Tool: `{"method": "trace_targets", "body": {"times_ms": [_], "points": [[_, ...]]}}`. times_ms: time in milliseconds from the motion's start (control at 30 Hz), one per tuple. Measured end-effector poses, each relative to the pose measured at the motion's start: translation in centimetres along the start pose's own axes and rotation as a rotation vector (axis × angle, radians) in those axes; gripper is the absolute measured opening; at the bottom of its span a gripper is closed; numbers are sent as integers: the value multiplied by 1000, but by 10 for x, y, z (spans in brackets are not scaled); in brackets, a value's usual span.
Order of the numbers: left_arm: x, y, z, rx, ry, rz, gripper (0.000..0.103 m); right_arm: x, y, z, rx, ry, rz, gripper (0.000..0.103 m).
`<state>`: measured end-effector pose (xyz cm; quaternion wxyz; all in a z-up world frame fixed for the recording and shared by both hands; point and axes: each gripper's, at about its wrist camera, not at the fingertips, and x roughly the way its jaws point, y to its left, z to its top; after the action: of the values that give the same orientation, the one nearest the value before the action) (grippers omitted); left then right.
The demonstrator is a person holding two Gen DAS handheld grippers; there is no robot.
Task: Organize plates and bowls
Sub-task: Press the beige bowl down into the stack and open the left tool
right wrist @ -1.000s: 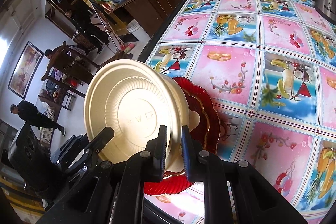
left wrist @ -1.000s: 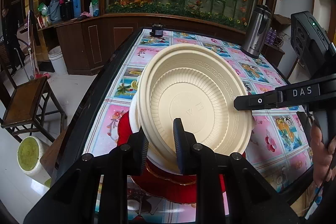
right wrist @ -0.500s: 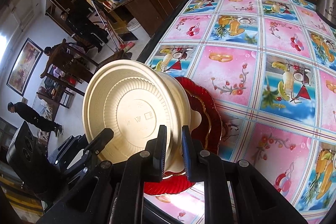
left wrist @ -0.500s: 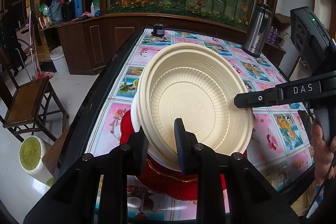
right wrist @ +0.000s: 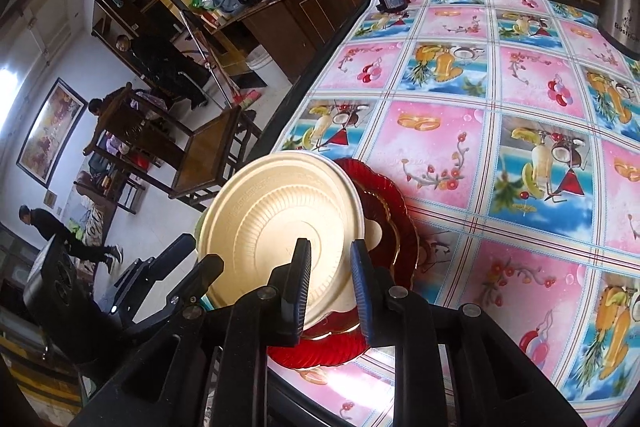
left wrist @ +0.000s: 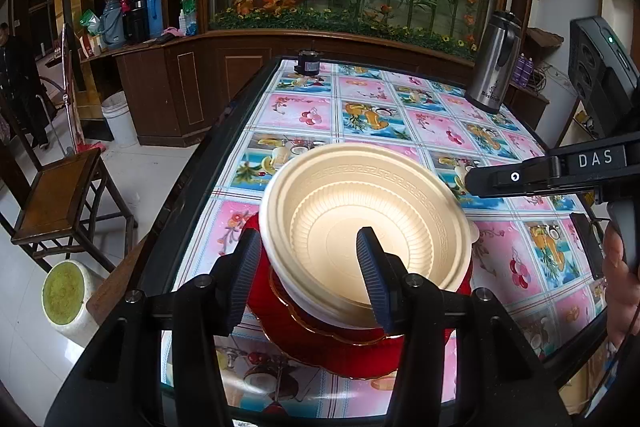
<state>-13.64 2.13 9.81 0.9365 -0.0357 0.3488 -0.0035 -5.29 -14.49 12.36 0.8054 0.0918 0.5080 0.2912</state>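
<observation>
Table edge: red plate (left wrist: 320,343) sits near the table (left wrist: 432,131) front-left edge.
Stack: cream bowl (left wrist: 368,231) on it.
Left hand-held gripper (left wrist: 308,275): spread wide, straddling bowl rim.
Right hand-held gripper (right wrist: 330,283): jaws narrowly parted around the rim.
</observation>
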Motion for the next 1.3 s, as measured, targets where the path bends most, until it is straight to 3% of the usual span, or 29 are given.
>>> {"method": "trace_targets", "body": {"times_ms": [300,433,667,933,1000,1133,1300], "points": [[-15,35,6,-108,-33,-43,51,-19,-31,-8,72,-69,16,23],[-13,56,4,-172,-24,-33,51,-12,-51,-14,116,-54,12,26],[13,78,-9,-245,67,-42,51,11,-68,-28,148,2,34,26],[37,78,-23,-237,132,-68,50,26,-70,-34,147,33,42,26],[40,75,-23,-222,138,-71,45,29,-70,-35,145,39,46,26],[50,74,-26,-213,165,-73,22,35,-69,-35,142,44,53,26],[57,72,-27,-215,169,-83,17,41,-69,-35,140,45,42,25]]}}
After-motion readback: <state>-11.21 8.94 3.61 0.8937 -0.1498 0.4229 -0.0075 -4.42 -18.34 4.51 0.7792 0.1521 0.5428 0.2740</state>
